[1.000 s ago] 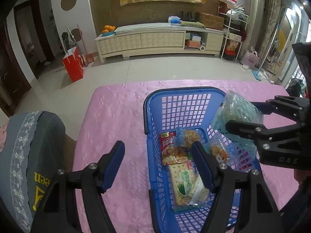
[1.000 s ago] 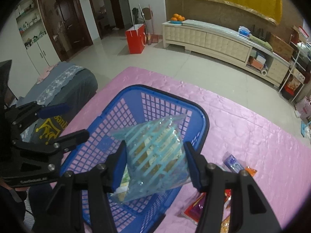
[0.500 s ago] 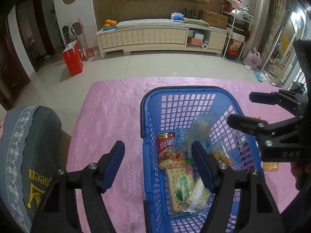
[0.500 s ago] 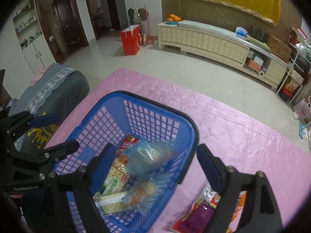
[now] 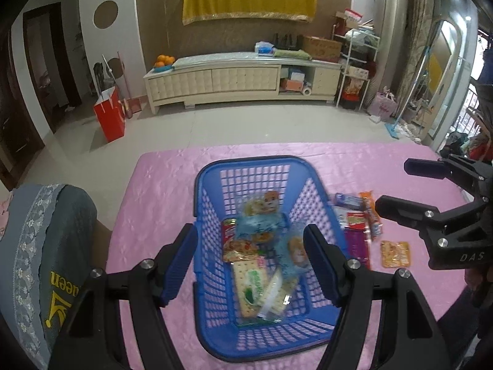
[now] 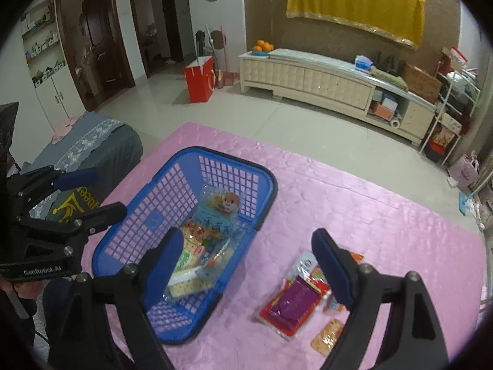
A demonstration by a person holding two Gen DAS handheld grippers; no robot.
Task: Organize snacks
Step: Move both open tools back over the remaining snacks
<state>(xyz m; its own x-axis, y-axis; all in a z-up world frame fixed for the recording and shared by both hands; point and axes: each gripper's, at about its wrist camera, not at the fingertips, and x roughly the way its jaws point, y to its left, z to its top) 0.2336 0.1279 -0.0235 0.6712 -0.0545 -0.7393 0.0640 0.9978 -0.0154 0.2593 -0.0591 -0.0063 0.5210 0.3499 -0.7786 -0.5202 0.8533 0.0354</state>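
Observation:
A blue plastic basket stands on the pink tablecloth and holds several snack packs. Among them are a light blue bag and a cracker pack. My left gripper hovers open above the basket with nothing in it. In the right wrist view the basket is at the left and the light blue bag lies inside it. My right gripper is open and empty, above the basket's right wall. A purple-and-red pack lies on the cloth under its right finger.
More loose snacks lie right of the basket, among them a small orange pack and a blue wrapper. A grey cushioned seat is at the table's left edge. Beyond the far edge is tiled floor with a red bag.
My right gripper opened and let go of the light blue bag, which dropped into the basket. Both grippers rose and drew back, and the right one shifted right.

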